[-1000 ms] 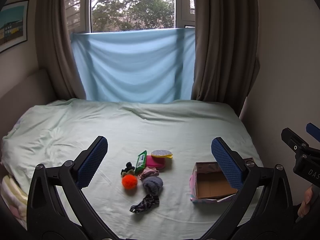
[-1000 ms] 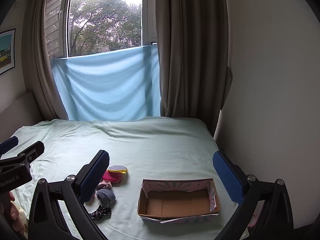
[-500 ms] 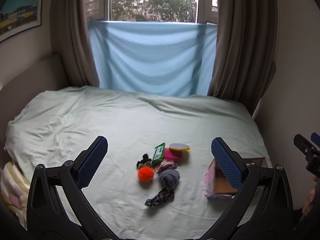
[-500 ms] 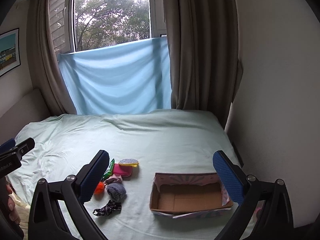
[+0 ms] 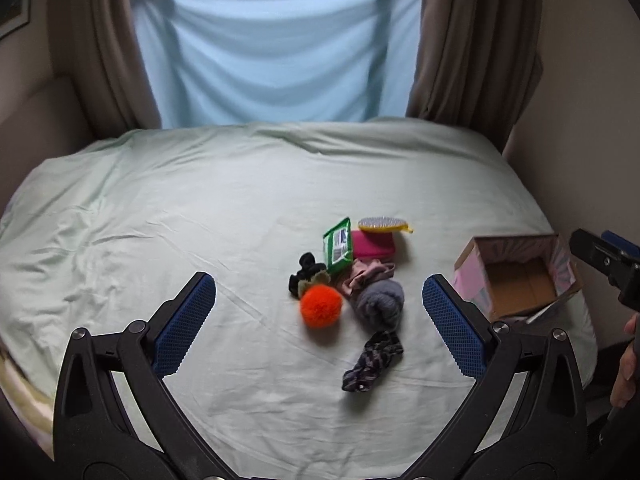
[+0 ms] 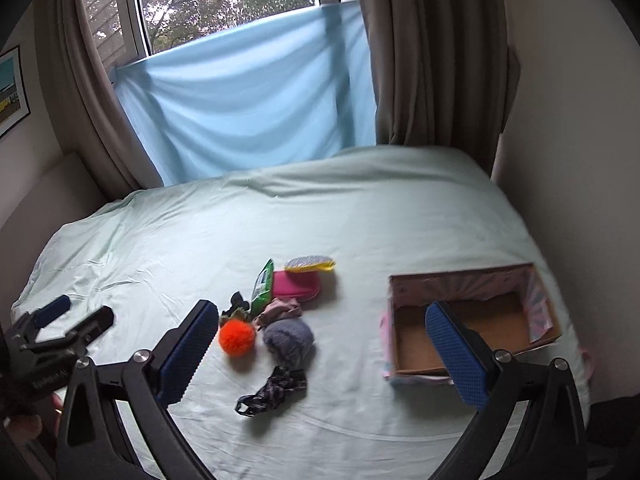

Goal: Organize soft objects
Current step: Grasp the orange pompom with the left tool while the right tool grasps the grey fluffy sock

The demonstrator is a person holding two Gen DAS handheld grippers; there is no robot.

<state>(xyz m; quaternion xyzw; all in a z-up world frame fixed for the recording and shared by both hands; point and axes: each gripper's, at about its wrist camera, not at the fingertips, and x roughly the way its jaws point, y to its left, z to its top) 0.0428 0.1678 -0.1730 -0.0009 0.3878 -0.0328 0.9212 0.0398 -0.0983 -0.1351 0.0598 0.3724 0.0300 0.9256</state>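
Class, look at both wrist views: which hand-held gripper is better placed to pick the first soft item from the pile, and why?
Probably the left hand-held gripper: open, with the orange pompom centred between its fingers. The right hand-held gripper is also open but one finger overlaps the cardboard box.

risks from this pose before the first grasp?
1. The soft items are bunched: the orange pom-pom touches the black scrunchie, and the grey yarn ball lies against the pink cloth. Wide-open jaws may grab two.
2. The cardboard box sits near the bed edge; a nudge may tip it off.
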